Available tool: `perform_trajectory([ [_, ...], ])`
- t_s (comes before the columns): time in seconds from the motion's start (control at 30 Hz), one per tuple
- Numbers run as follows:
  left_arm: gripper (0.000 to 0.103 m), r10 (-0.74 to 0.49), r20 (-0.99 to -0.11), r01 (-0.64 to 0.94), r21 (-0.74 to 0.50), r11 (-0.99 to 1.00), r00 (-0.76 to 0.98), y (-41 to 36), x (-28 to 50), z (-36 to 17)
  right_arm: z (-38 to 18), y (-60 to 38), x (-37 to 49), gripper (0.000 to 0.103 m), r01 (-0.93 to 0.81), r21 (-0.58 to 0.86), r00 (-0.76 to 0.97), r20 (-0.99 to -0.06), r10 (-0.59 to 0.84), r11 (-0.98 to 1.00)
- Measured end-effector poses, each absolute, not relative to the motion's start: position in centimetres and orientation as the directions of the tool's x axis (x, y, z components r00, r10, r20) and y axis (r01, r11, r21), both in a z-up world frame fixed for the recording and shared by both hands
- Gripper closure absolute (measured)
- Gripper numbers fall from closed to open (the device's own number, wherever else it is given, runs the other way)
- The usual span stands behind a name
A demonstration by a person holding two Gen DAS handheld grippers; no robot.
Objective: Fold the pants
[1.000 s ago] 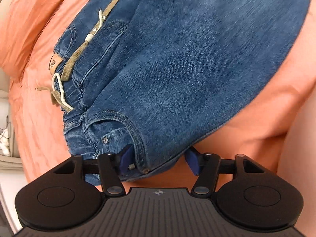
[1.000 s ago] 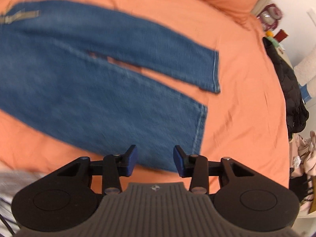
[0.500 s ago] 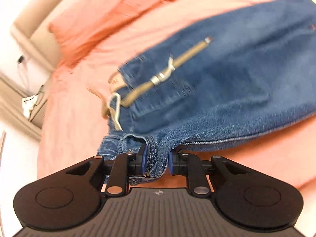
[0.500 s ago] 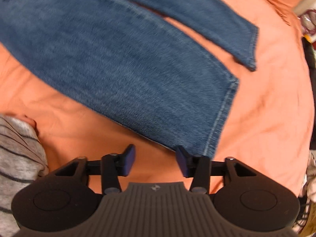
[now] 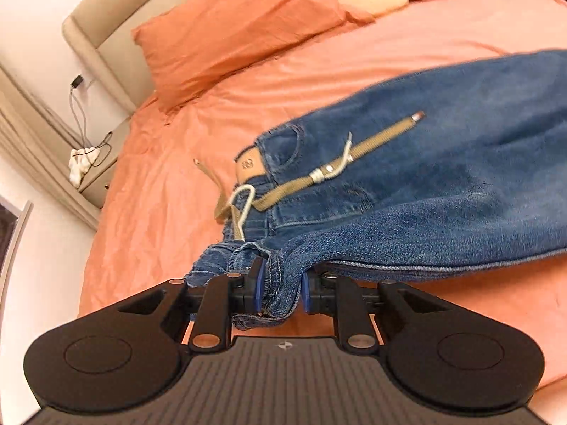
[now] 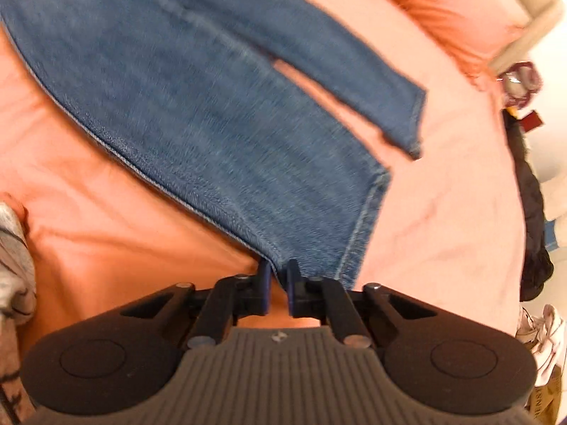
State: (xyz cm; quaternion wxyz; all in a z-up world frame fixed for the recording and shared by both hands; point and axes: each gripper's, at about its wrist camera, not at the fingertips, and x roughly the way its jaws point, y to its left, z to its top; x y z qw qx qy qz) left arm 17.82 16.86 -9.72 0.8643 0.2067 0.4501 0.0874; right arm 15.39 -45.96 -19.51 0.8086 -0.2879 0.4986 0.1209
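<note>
Blue jeans (image 5: 443, 184) with a tan belt (image 5: 358, 152) lie on an orange bedsheet (image 5: 170, 184). My left gripper (image 5: 280, 292) is shut on the near waistband corner and lifts that edge off the sheet. In the right wrist view both legs (image 6: 198, 99) stretch away from me. My right gripper (image 6: 278, 283) is shut on the near corner of the closer leg's hem (image 6: 358, 233). The farther leg's hem (image 6: 414, 120) lies flat.
Orange pillows (image 5: 234, 32) and a beige headboard (image 5: 106, 24) are at the bed's head. A nightstand with cables (image 5: 85, 163) stands to the left. Dark clothing (image 6: 531, 212) hangs off the bed's right side. A grey striped sleeve (image 6: 14, 258) is at the left.
Both grippers were open and have closed: the left on the waistband, then the right on the leg hem. The left has lifted the waistband.
</note>
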Motion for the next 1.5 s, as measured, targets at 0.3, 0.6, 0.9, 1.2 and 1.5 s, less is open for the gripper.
perform_trajectory([
  [0.3,0.082,0.313,-0.680,-0.047,0.379,0.924,0.663,17.6,18.6,-5.2,-10.1,-47.0,15.9,0.103,-0.304,-0.400,0.675,-0.731,-0.101,0.865],
  [0.6,0.083,0.299,-0.640,-0.071,0.357,0.932,0.707,16.6,26.4,-3.5,-7.7,-46.2,25.6,0.103,-0.222,-0.478,0.677,-0.703,-0.219,0.850],
  [0.9,0.082,0.311,-0.689,-0.038,0.381,0.924,0.654,15.9,36.0,-7.1,-11.8,-45.1,38.4,0.103,-0.262,-0.523,0.597,-0.748,-0.290,0.811],
  [1.2,0.082,0.327,-0.779,0.003,0.388,0.922,0.535,16.1,42.1,-14.1,-19.8,-44.2,47.3,0.103,-0.332,-0.512,0.485,-0.813,-0.322,0.792],
  [1.5,0.082,0.308,-0.753,-0.051,0.344,0.938,0.582,16.9,39.9,-13.4,-18.9,-43.5,45.2,0.103,-0.355,-0.555,0.538,-0.779,-0.320,0.753],
])
